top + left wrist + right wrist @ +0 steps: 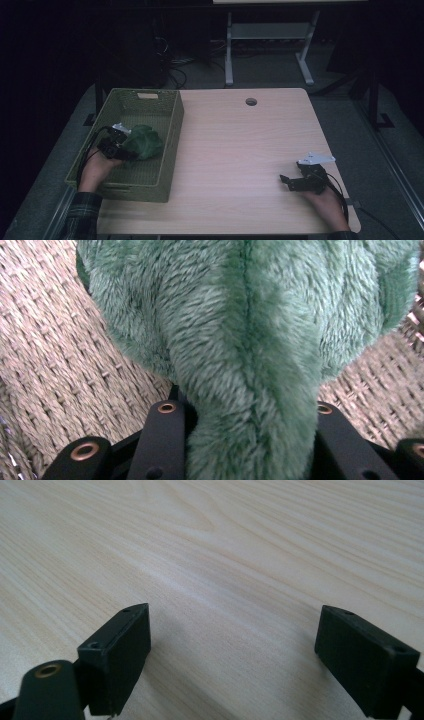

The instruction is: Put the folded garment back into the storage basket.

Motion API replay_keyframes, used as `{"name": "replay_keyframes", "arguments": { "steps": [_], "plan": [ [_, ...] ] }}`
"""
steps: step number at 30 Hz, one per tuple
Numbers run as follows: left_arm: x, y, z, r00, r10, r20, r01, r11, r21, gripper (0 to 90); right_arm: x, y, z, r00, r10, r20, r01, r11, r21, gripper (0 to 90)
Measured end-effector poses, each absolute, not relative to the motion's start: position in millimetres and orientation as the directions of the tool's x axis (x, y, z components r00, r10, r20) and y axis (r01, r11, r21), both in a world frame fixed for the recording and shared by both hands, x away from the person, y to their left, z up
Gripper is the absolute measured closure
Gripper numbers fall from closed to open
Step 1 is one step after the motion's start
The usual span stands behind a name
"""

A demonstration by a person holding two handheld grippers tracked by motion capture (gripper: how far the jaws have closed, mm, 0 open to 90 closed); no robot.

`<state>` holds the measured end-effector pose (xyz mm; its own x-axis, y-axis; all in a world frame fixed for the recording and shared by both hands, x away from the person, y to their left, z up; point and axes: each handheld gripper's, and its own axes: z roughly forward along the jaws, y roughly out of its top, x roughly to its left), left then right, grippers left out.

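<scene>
Green plush toy going into the woven basket

From the high view, the left gripper [116,145] sits low inside the olive basket [170,145] at the table's [240,150] left edge, with the plush toy [142,141] bunched on the basket floor ahead of it; the right gripper [295,181] rests idle on the bare wood near the right front corner. In the left gripper view the jaws pinch a thick fold of the plush toy [250,340], soft, shaggy and seamed, over coarse tan weave; a good release would mean opening fully only once the toy lies settled, then lifting straight up so no fur snags. In the right gripper view the jaws stand wide apart, nothing between them, above smooth pale wood grain.
</scene>
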<state>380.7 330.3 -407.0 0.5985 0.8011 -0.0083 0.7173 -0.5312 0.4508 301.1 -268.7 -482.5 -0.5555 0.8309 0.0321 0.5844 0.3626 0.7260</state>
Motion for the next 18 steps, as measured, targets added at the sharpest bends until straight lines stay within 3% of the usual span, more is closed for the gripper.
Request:
{"name": "replay_keyframes", "arguments": {
  "steps": [5,18],
  "plan": [
    [381,328,-410,0.607,0.795,0.004,0.716,-0.549,0.432,61.3,301,-269,-482,-0.556,0.830,0.030,0.584,0.365,0.725,14.4],
    [384,327,-419,0.608,0.794,0.001,0.731,-0.561,0.389,32.1,301,-269,-482,-0.556,0.830,0.030,0.584,0.365,0.725,14.3]
  ]
}}
